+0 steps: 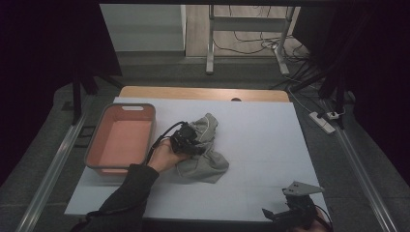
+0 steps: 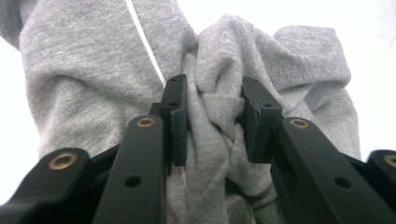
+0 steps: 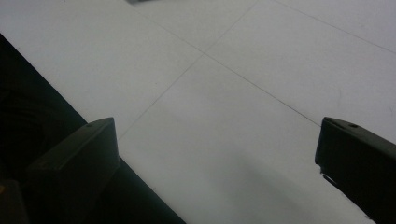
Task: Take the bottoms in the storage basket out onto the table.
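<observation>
White tabletop (image 1: pixel 251 159) carries a crumpled grey knit sweatshirt (image 1: pixel 205 150), bunched between the left hand-held gripper (image 1: pixel 189 144)'s clenched jaws, just right of the salmon plastic bin (image 1: pixel 122 137); right hand-held gripper (image 1: pixel 290 212) idles released, well apart

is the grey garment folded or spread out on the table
Neither: the grey garment lies crumpled in a heap beside the pink bin. The left tongs pinch a bunched fold of it, with twisted wrinkles between the jaws.
</observation>
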Tool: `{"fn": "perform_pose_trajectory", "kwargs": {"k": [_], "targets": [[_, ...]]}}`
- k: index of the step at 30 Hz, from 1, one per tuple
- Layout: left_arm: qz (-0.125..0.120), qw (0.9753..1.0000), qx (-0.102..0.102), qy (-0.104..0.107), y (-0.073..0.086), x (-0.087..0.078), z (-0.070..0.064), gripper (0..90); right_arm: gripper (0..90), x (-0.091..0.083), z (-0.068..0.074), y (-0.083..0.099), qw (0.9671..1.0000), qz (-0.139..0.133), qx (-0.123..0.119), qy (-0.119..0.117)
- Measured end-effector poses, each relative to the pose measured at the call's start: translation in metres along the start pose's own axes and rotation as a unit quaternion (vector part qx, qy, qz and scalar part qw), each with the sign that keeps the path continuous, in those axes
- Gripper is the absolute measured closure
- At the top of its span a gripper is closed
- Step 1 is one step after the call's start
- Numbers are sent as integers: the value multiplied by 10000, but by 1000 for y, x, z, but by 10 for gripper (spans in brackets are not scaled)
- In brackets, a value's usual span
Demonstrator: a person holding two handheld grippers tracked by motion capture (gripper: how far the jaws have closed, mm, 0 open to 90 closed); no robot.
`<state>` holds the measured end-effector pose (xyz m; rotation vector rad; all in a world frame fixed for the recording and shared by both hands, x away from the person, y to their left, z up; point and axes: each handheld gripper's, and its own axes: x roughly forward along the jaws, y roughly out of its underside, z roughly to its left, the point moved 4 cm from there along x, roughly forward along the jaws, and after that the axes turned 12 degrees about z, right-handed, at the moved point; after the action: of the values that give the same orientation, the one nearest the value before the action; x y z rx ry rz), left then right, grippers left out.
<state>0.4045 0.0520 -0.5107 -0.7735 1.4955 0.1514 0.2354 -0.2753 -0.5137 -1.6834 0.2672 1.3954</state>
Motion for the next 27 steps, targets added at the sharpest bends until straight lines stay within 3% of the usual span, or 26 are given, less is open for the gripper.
{"fn": "perform_pose_trajectory", "kwargs": {"k": [16, 19, 22, 27], "targets": [[12, 10000, -36, 14, 4, -12, -4, 661, 0, 0, 0, 0, 10000, 17, 1, 1], [-11, 9999, -46, 95, 4, -15, -6, 620, 0, 0, 0, 0, 10000, 21, -1, 3], [-168, 9994, -120, 281, 2, -19, -8, 516, 0, 0, 0, 0, 10000, 26, -6, 7], [-240, 9990, -114, 369, 1, -30, -13, 438, 0, 0, 0, 0, 10000, 28, 4, 6]]}}
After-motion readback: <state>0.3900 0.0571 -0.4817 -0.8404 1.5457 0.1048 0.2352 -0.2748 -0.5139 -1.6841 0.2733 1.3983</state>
